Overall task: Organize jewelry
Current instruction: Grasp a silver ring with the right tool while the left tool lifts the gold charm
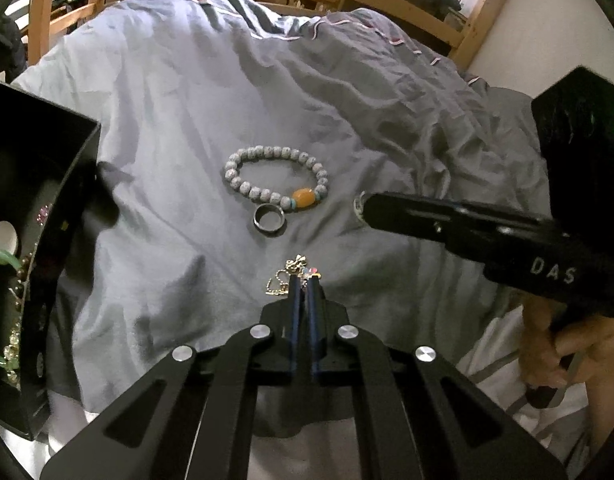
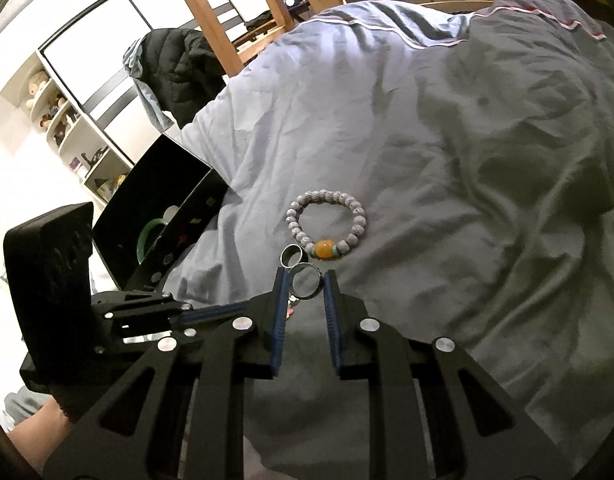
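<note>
The left gripper is pinched tight on a gold charm chain lying on the grey duvet; the right gripper clamps a silver ring between its pads; a second ring sits just beside the beaded bracelet on the bed; black jewelry box off to the left, green bangle inside.

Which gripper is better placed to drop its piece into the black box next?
Left. The left gripper, shut on the gold chain, sits beside the black box; the right gripper, gripping a ring, is farther away.
</note>
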Tool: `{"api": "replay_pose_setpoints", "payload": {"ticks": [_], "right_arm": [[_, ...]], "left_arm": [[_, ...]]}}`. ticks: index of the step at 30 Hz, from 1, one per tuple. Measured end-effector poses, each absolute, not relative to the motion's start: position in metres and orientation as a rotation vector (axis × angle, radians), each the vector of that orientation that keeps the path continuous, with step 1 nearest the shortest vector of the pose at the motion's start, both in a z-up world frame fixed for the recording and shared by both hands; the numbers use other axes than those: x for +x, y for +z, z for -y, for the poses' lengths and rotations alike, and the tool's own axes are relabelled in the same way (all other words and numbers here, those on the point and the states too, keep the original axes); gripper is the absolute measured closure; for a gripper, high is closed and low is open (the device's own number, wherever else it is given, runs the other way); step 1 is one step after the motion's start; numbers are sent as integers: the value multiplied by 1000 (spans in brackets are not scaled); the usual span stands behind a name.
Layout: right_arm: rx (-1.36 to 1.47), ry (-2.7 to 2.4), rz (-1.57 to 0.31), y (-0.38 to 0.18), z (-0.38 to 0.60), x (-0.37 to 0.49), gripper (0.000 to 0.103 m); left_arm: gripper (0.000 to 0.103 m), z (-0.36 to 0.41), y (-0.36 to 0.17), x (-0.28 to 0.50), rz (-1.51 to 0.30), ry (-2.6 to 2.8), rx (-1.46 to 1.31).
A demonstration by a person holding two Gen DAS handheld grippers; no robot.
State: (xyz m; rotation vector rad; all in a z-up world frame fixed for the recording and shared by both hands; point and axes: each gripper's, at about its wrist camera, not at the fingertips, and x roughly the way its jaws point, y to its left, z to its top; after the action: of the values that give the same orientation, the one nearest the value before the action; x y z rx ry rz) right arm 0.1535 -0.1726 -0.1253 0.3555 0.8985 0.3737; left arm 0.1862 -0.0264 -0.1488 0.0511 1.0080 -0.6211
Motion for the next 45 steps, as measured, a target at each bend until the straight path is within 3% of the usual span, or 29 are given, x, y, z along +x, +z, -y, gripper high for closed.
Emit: {"api": "replay_pose_setpoints", "payload": {"ticks": [6, 7, 10, 11, 13, 19, 21, 23, 25, 30, 31, 45], "right_arm": [[387, 367, -900, -129, 180, 149, 84], [392, 365, -899, -130, 180, 149, 84], [409, 361, -901, -134, 183, 147, 84], [414, 357, -905, -137, 183, 147, 84], [421, 352, -911, -141, 184, 146, 84], [446, 338, -913, -145, 190, 145, 84], [451, 334, -912, -146, 191, 146, 84], [451, 335, -911, -146, 191, 146, 84], [451, 332, -910, -146, 192, 146, 84], [461, 330, -907, -146, 194, 145, 84], [466, 330, -903, -145, 195, 145, 84], [446, 333, -874, -127, 190, 139, 84]], "left_arm": [[97, 30, -148, 190, -993, -602, 66], [93, 31, -151, 193, -1002, -593, 68], [65, 28, -153, 200, -994, -563, 55], [60, 27, -152, 202, -986, -564, 44], [60, 27, -150, 206, -978, -575, 15], [60, 44, -162, 205, -996, -589, 72], [65, 49, -165, 202, -1002, -592, 104], [80, 49, -167, 202, -1014, -599, 109], [88, 46, -167, 203, -1029, -613, 89], [92, 42, -158, 199, -1023, -609, 71], [97, 40, -154, 198, -1017, -610, 63], [97, 17, -117, 192, -954, -632, -50]]}}
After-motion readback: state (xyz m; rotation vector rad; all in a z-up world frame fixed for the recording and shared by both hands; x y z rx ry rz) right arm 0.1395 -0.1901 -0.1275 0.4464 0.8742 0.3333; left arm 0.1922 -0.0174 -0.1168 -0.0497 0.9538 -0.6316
